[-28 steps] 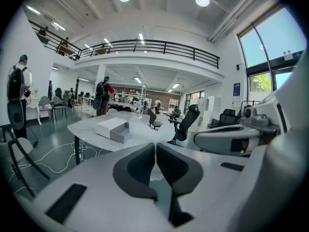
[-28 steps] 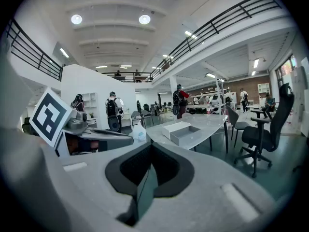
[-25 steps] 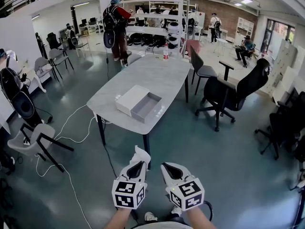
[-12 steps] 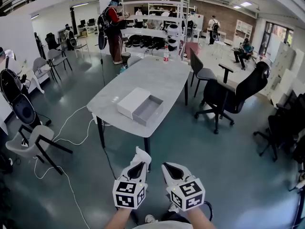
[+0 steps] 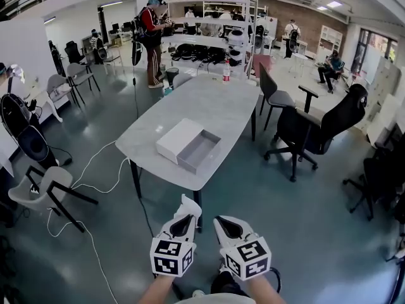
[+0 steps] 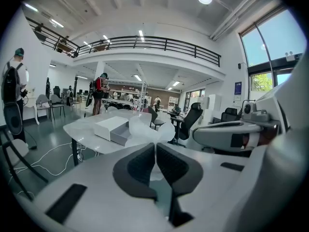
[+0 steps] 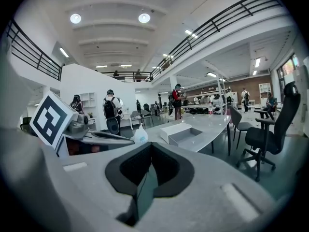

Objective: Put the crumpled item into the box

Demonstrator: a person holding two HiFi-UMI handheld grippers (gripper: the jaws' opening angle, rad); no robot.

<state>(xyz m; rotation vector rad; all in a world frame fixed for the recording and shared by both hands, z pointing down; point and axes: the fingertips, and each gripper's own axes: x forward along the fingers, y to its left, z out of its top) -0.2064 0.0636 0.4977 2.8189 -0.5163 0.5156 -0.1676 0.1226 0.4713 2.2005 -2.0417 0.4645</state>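
A white box with its open grey-lined half lies on the near end of a grey table, well ahead of both grippers. My left gripper is held low over the floor, shut on a crumpled white item that sticks out past its tips. In the left gripper view that item bulges above the closed jaws, with the box beyond. My right gripper sits beside the left one, shut and holding nothing; from it I see the box.
Black office chairs stand right of the table, a white chair and cables on the floor to its left. A bottle stands at the table's far end. People stand by shelves in the background.
The table and box have drifted slightly closer and lower in the head view. Both grippers keep the same pose, the left still holding the crumpled item.
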